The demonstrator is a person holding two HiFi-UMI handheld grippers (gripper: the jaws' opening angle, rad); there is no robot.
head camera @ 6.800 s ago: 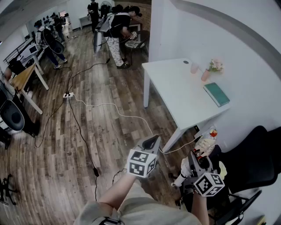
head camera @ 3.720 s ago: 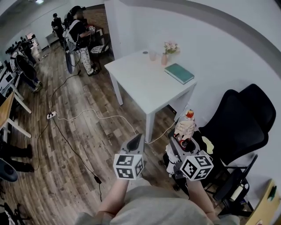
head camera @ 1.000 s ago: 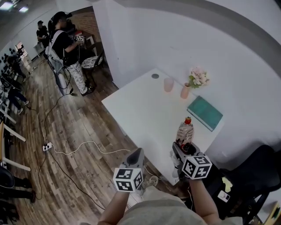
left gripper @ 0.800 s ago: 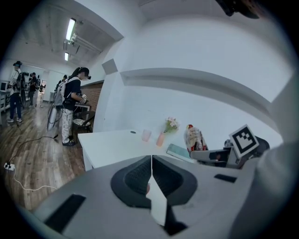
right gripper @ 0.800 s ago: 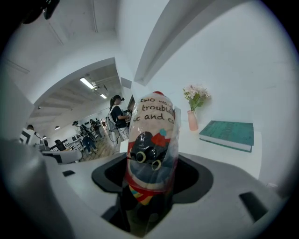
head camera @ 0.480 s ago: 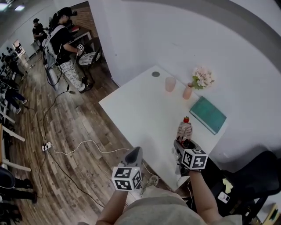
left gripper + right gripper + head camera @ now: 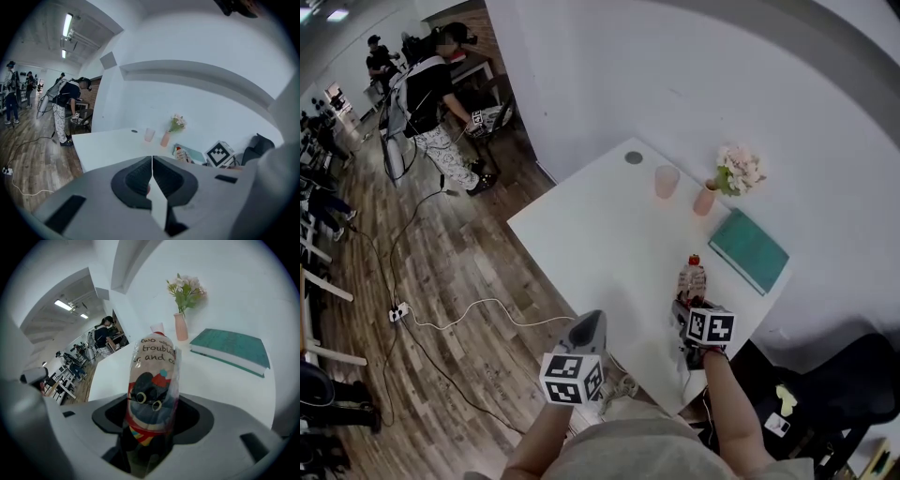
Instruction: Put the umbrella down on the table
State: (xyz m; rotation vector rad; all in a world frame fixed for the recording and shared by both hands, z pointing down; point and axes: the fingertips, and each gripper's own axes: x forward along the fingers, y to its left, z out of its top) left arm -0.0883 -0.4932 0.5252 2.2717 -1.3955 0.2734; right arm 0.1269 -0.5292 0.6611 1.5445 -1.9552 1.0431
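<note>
Pose: right gripper [image 7: 688, 306] tilted down at table [image 7: 591, 234] edge, jaws grasping umbrella [image 7: 692, 278] | left gripper [image 7: 588, 325] jaws clenched, empty

White rectangular table [image 7: 600, 244]: grey round cap [image 7: 634, 157] at far corner; pink plastic cup [image 7: 667, 181], pink flower vase [image 7: 705, 201], teal hardcover book [image 7: 754, 250] along wall edge.

The umbrella [image 7: 152, 394] shows a cream, black and grey cartoon print with black lettering and red-and-yellow stripes under a clear sleeve, and it has a red cap. The table [image 7: 591, 244] is plain white and the book [image 7: 748, 249] teal. The vase [image 7: 704, 201] and cup [image 7: 666, 181] are pale pink, and the floor [image 7: 441, 281] is streaked brown wood-grain.
</note>
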